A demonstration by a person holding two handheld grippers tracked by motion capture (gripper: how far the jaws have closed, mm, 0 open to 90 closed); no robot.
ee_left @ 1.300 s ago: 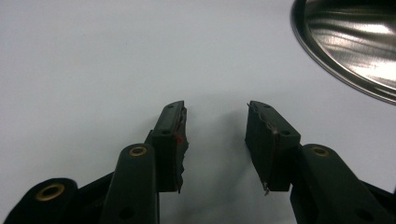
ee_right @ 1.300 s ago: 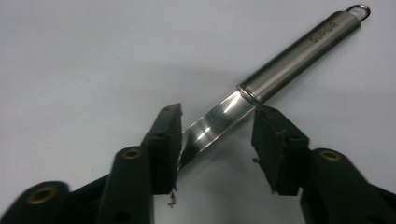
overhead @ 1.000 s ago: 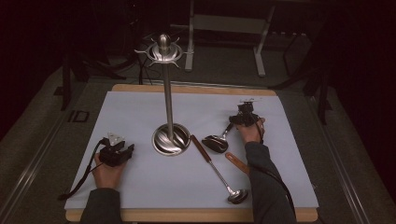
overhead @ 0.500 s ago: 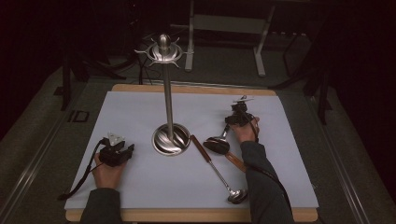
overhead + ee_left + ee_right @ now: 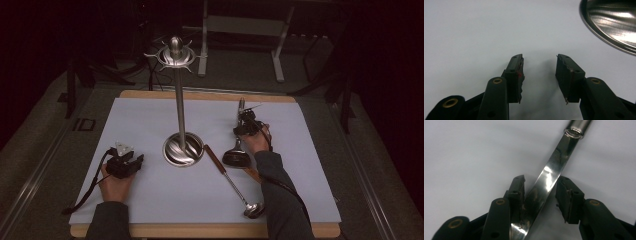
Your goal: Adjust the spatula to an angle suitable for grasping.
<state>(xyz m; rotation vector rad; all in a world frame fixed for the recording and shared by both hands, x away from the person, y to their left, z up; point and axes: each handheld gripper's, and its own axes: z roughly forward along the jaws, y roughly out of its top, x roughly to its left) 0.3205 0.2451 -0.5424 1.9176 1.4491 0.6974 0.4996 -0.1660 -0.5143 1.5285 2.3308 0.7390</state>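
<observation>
A tall steel hook stand [image 5: 181, 115] rises from a round base [image 5: 183, 151] at the middle of the white mat. To its right lies a steel serving spoon [image 5: 236, 156] with its handle pointing away from me. My right gripper [image 5: 242, 120] straddles that handle. In the right gripper view the flat steel shank [image 5: 554, 162] runs slantwise between the jaws of my right gripper [image 5: 540, 182]. The jaws have just been closing, and the right pad still stands off the shank. My left gripper [image 5: 136, 161] [image 5: 539, 60] rests open on the mat left of the base, with nothing in it.
A ladle with a brown handle [image 5: 230, 182] lies slantwise between the base and my right forearm, bowl near the front edge. Another brown handle [image 5: 252, 174] peeks out beside that forearm. The stand's base rim [image 5: 609, 27] is close ahead of the left gripper, to its right.
My right gripper has shifted left over the spoon's handle and now straddles it, jaws narrower than before. The left hand has stayed put.
</observation>
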